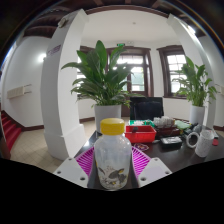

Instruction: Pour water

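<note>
Clamping yellow-capped bottle [112, 155] upright, hand-held gripper [112, 165]; red box [141, 133] beyond

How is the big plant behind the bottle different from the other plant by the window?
The plant behind the bottle looks bigger and nearer, standing in a pale pot; the plant by the window looks smaller and sits farther off to the side, in front of the bright window panes. Both have long green leaves and stand upright in light-coloured pots. The bottle stands between the hand-held gripper's fingers.

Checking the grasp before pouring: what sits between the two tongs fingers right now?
In the gripper view, a clear bottle with a yellow cap stands between the pink-padded fingers of the tongs. Whether both pads press it is unclear.
</note>
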